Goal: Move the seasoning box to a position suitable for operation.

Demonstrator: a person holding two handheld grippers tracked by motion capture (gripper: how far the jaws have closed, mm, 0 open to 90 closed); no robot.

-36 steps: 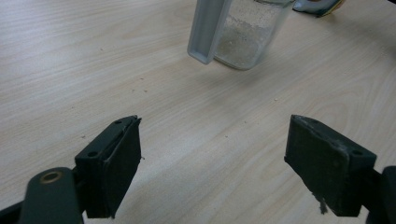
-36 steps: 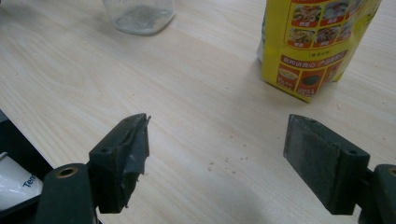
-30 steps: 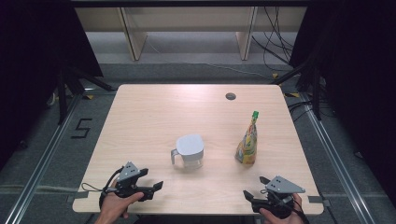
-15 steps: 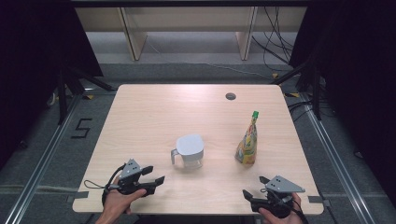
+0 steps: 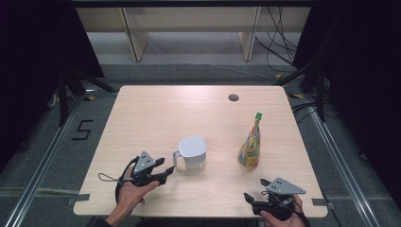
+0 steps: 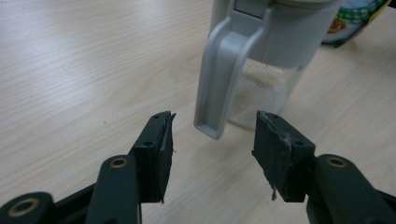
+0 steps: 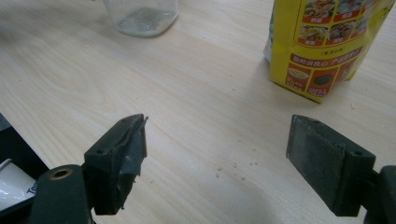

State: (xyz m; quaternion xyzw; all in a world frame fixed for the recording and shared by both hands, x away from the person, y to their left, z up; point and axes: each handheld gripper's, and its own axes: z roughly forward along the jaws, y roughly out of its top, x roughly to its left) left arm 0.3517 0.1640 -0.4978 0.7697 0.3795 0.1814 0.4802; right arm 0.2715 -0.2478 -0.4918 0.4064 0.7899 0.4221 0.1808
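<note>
A clear jug (image 5: 192,153) with a grey lid and grey handle (image 6: 219,79) stands near the table's middle, a little pale powder in its bottom. My left gripper (image 5: 166,169) is open just left of it, and in the left gripper view the handle's lower end hangs just beyond the gap between the jaws (image 6: 212,140). A yellow stand-up pouch (image 5: 250,144) with a green cap stands upright to the jug's right. My right gripper (image 5: 253,197) rests open at the front right edge, with the pouch (image 7: 327,42) well ahead of its jaws and nothing between them.
The light wooden table (image 5: 156,113) has a round cable hole (image 5: 233,98) at the back right. Shelf legs and cables stand on the floor behind it. A few crumbs (image 7: 233,168) lie on the wood before the right gripper.
My left gripper has moved right and forward toward the jug's handle. The right gripper, jug and pouch have stayed where they were.
</note>
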